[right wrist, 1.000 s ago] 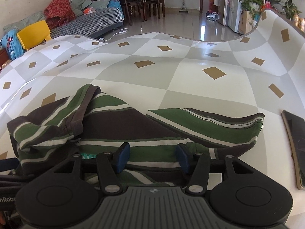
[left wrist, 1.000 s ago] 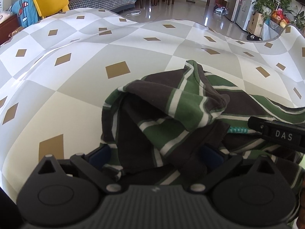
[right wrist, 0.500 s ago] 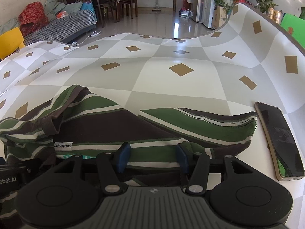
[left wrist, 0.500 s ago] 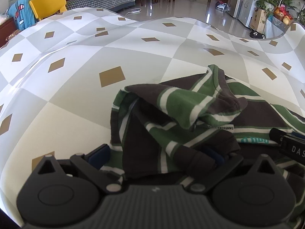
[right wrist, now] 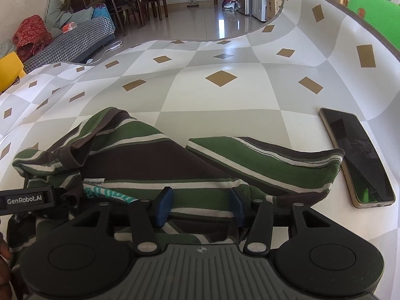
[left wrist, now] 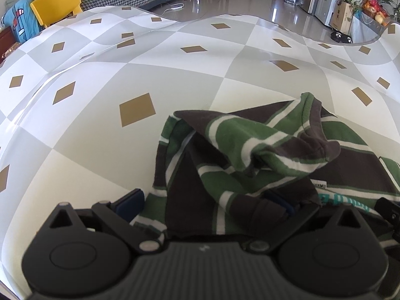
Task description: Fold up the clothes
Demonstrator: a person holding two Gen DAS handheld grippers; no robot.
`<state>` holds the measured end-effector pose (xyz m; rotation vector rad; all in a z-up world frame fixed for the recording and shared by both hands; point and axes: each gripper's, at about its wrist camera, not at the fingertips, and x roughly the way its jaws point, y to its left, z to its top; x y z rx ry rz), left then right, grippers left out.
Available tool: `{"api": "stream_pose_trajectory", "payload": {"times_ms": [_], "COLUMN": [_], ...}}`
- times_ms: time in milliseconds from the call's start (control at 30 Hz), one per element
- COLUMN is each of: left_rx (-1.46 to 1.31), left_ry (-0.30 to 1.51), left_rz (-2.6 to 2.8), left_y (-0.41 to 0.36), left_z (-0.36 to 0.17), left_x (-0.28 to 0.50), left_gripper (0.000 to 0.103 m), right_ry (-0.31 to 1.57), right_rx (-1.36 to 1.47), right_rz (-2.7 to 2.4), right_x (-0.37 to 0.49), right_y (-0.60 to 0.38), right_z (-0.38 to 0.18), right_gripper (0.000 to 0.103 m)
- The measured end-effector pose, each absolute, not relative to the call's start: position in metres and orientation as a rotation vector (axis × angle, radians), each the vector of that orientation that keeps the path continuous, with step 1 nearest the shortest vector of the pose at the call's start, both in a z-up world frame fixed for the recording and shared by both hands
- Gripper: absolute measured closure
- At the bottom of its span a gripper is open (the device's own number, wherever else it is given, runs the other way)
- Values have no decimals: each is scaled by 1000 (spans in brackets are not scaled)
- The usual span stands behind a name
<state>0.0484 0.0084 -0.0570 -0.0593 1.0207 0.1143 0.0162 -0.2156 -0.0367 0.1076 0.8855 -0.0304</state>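
A green, brown and white striped garment (left wrist: 250, 140) lies crumpled on the checked table (left wrist: 100, 150). My left gripper (left wrist: 203, 202) is open wide over its left end. Its left pad (left wrist: 130, 205) is bare and clear of the cloth, and cloth is draped over the right finger. In the right wrist view the garment (right wrist: 150, 160) spreads ahead with a sleeve reaching right. My right gripper (right wrist: 200, 203) is shut on a thick fold at the garment's near edge. The left gripper's body (right wrist: 25, 200) shows at the left edge of that view.
A phone (right wrist: 357, 160) lies flat on the table (right wrist: 225, 115), just right of the sleeve end. A hand (right wrist: 3, 262) shows at the lower left. Beyond the table's far edge are a yellow chair (left wrist: 57, 2), a sofa and shiny floor.
The garment has slid right across the table with the right gripper, its sleeve end now close to the phone. In the left wrist view the cloth has pulled away from the left pad.
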Motion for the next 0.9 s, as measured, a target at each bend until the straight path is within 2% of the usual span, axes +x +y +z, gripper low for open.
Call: {"api": "stream_pose_trajectory", "payload": {"times_ms": [267, 567, 900], "left_rx": [4, 44, 88], "left_ry": [1085, 1054, 1036], "left_rz": [111, 44, 5], "left_y": [7, 0, -12], "left_z": [-40, -10, -14], "left_x": [56, 58, 59], "left_gripper": [3, 4, 4], "right_ry": [954, 929, 967], "right_rx": [305, 246, 139], "right_rz": [27, 89, 128], "right_x": [13, 30, 63], "right_y": [-244, -253, -267], "right_z": [-21, 2, -7], "right_gripper": [56, 56, 56]}}
